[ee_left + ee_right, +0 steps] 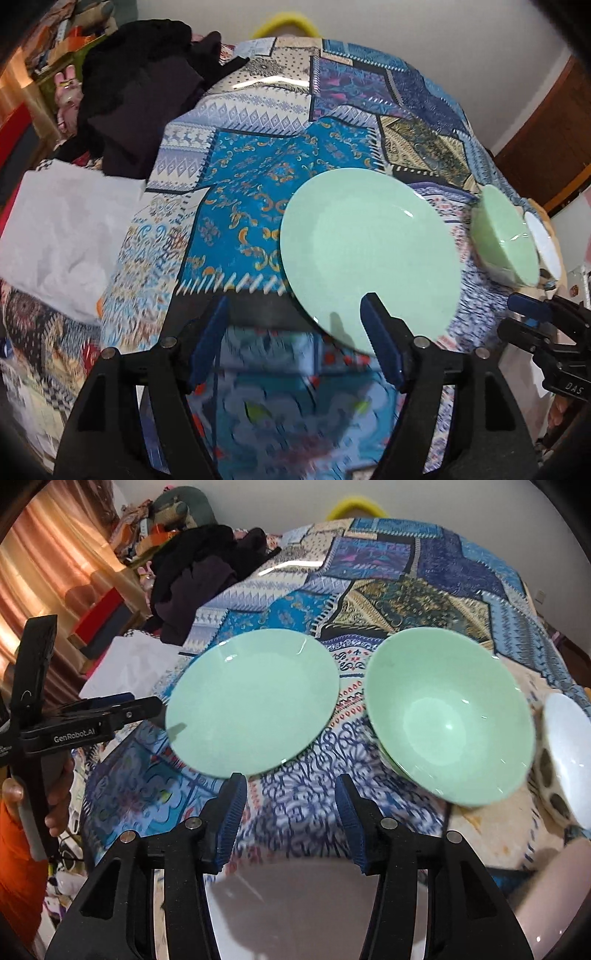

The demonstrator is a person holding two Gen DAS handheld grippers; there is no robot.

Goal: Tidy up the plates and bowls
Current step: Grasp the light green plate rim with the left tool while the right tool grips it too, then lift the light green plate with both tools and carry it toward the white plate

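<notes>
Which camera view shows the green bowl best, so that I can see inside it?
The right wrist view: the green bowl faces the camera, with its whole rim and inner bottom visible. The left wrist view shows it only edge-on, squeezed near the right border beside the green plate.

A bench under a glossy patchwork-print cloth [424, 602] carries a flat mint-green plate [251, 705], a mint-green bowl [447, 716] right of it (close, not touching), a white bowl [569, 746] further right, dark clothing [199, 576] far left, and white paper [133, 664].

We see our left gripper [295, 314] with jaws apart over the patterned bench [258, 177]. One pad overlaps the green plate [369, 251]. A green bowl [506, 236] sits beside it.
</notes>
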